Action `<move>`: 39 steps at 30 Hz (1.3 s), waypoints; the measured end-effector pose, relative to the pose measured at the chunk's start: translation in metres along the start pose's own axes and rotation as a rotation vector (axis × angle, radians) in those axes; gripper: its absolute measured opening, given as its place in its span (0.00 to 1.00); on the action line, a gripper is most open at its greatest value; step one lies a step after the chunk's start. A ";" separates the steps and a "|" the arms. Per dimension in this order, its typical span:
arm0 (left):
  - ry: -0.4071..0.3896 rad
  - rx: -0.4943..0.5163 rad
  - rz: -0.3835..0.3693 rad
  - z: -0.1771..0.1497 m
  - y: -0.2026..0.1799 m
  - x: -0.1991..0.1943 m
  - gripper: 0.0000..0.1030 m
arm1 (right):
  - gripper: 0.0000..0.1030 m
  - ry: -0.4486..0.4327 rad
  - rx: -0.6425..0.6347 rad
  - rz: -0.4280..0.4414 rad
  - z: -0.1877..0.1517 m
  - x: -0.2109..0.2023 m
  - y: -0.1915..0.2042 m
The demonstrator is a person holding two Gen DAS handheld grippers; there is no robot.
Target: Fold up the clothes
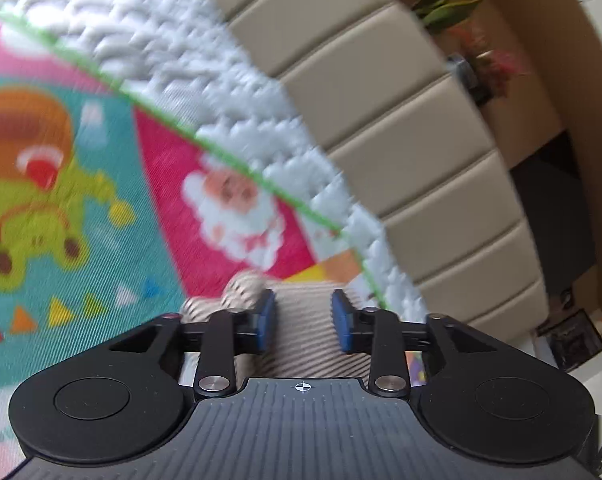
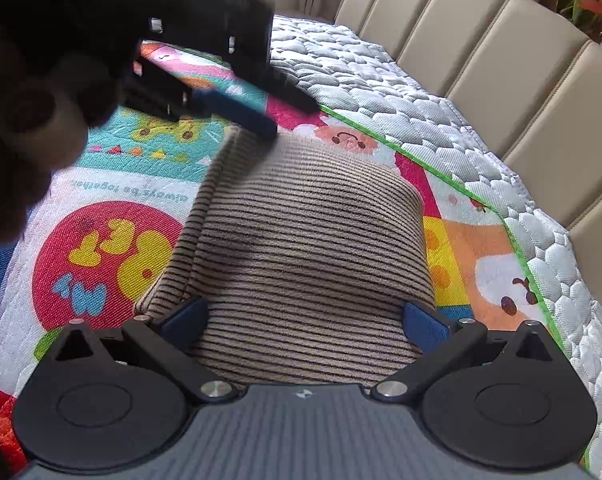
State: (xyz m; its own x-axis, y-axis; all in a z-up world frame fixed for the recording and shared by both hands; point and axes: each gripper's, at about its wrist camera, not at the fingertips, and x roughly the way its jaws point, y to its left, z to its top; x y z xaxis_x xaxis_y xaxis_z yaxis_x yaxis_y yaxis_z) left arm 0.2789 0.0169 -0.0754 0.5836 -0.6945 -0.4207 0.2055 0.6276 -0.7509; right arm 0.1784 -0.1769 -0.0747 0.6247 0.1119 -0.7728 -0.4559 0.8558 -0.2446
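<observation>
In your left wrist view, the left tool (image 1: 304, 320) sits at the bottom centre with its blue pads (image 1: 268, 320) set a narrow gap apart, nothing pinched between them. The striped garment (image 1: 301, 344) shows through that gap and bunches up just left of the left pad. Beyond it, the colourful play mat (image 1: 101, 200) fills the left half of the frame, blurred, with a Santa figure near the centre. A green trim edges the mat, and the white quilted mattress (image 1: 221, 92) runs diagonally past it toward the beige padded headboard (image 1: 381, 120) on the right. A plant (image 1: 445, 4) stands in the upper right.

In your right wrist view, the right tool (image 2: 305, 320) is spread wide at the bottom, one pad at each side of the tan, dark-striped garment (image 2: 309, 248), which lies folded in the centre of the frame on the play mat (image 2: 101, 248). The pads sit at the near edge of the fabric without closing on it. Your left tool (image 2: 237, 112) reaches in from the upper left, its blue fingertip at the garment's far left corner; from here you cannot tell whether it grips the cloth. The mattress (image 2: 421, 120) and headboard (image 2: 481, 52) curve along the right.
</observation>
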 end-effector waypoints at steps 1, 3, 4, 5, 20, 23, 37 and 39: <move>-0.021 0.022 -0.005 0.002 -0.005 -0.004 0.41 | 1.00 -0.001 0.003 0.004 0.000 0.000 -0.001; -0.035 0.035 -0.006 0.005 -0.010 -0.006 0.42 | 1.00 -0.004 0.005 0.010 -0.001 -0.001 -0.002; -0.019 0.020 0.005 0.004 -0.008 -0.002 0.41 | 1.00 -0.005 0.005 0.012 -0.001 -0.002 -0.003; -0.004 0.015 0.029 0.001 -0.004 0.003 0.40 | 1.00 -0.007 0.004 0.015 0.000 -0.004 -0.003; 0.070 -0.041 0.097 -0.007 0.023 0.025 0.33 | 1.00 0.003 -0.003 0.015 0.007 -0.005 -0.001; 0.064 -0.042 0.099 -0.006 0.022 0.022 0.33 | 1.00 0.000 -0.013 -0.001 0.005 -0.002 0.004; 0.146 -0.061 0.247 -0.046 -0.015 -0.007 0.64 | 1.00 -0.001 0.000 0.062 -0.005 -0.012 -0.020; 0.164 -0.049 0.262 -0.054 -0.014 -0.003 0.65 | 1.00 0.004 -0.009 0.072 -0.007 -0.017 -0.026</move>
State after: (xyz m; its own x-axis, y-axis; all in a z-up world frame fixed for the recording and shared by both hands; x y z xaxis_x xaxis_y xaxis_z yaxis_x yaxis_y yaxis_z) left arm 0.2320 -0.0088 -0.0908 0.4763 -0.5614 -0.6767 0.0248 0.7779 -0.6279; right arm 0.1749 -0.2047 -0.0591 0.5876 0.1712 -0.7908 -0.5050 0.8412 -0.1932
